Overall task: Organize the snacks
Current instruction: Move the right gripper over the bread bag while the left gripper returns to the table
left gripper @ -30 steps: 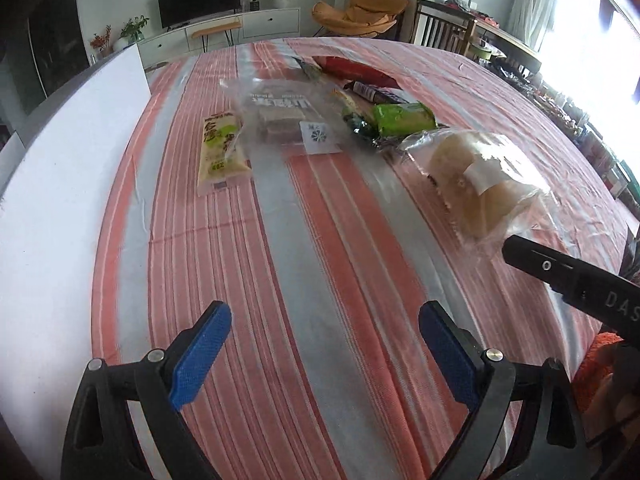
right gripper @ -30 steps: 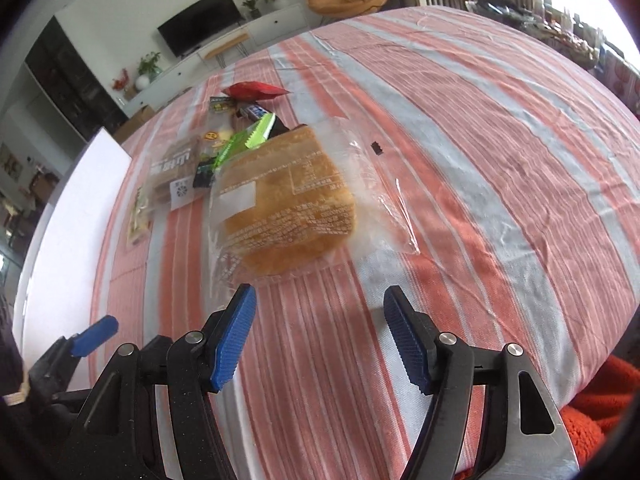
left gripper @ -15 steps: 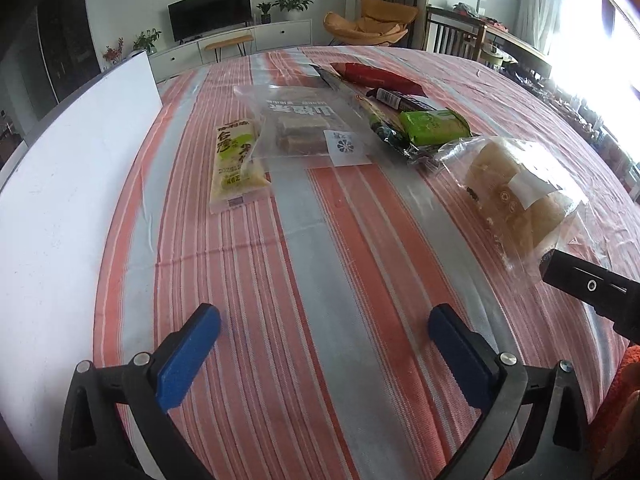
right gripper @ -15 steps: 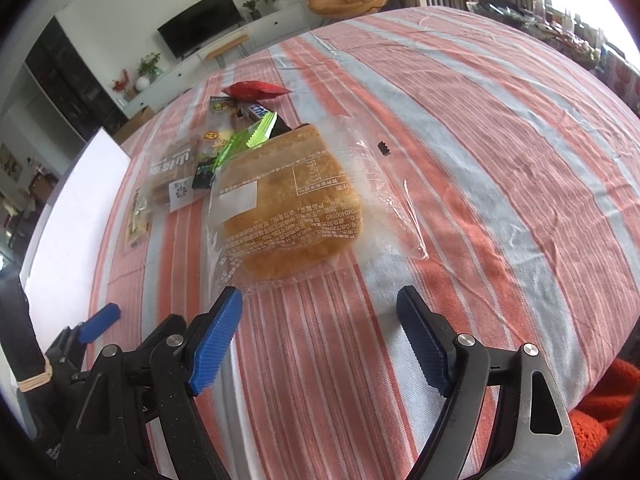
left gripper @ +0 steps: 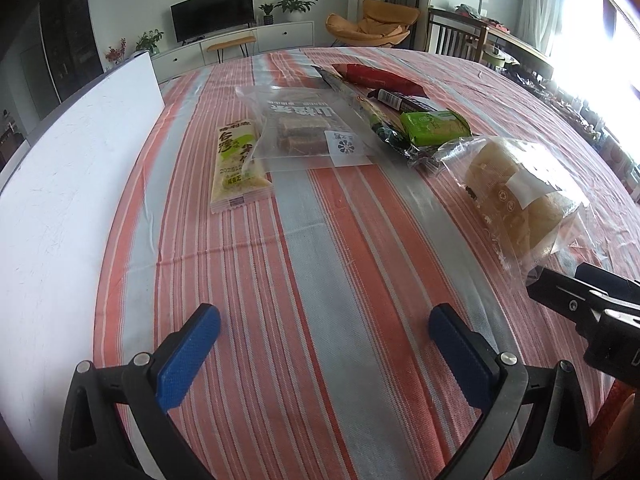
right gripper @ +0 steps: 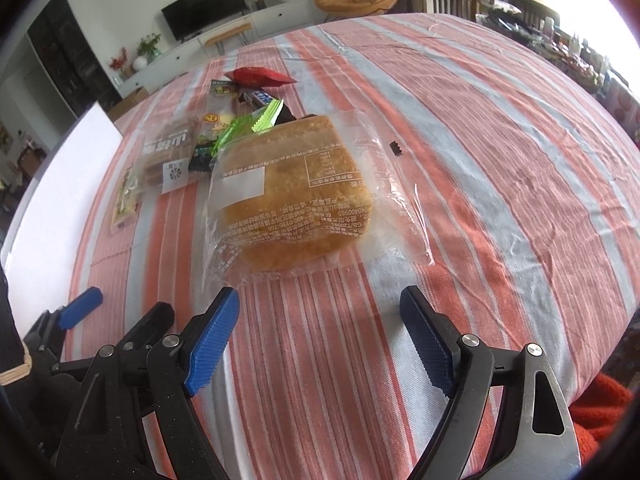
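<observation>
We see a counter [left gripper: 328, 264] covered with a cloth of orange-red, white and grey stripes, creased in places. Along its left edge stands a plain white board [left gripper: 68, 184]. To the right of the board, at the far part of the cloth, lie the snacks: a narrow yellow-green packet [left gripper: 237, 166], then a clear bag of brown pieces [left gripper: 306, 130] overlapping it, then a long dark wrapper [left gripper: 372, 114], a red packet [left gripper: 380, 77], a black bar [left gripper: 400, 99] and a green packet [left gripper: 434, 127], all touching or overlapping. Nearest on the right lies a bagged bread loaf [right gripper: 288, 192] in clear film, its printed side up. Beyond the counter we see a white wall, a dark television [left gripper: 212, 18] on a low white cabinet with potted plants, an orange lounge chair [left gripper: 372, 26], dark wooden chairs, and a bright window at the far right. The left tool [left gripper: 324, 354] hangs over bare cloth, its blue pads wide apart with nothing between them; its jaws have just been opening. The right tool [right gripper: 320, 340] hangs just short of the near edge of the bread bag, pads wide and clear of the film, with nothing between them; its jaws have also just been opening. A small dark scrap [right gripper: 396, 149] lies on the cloth beside the loaf's bag.
</observation>
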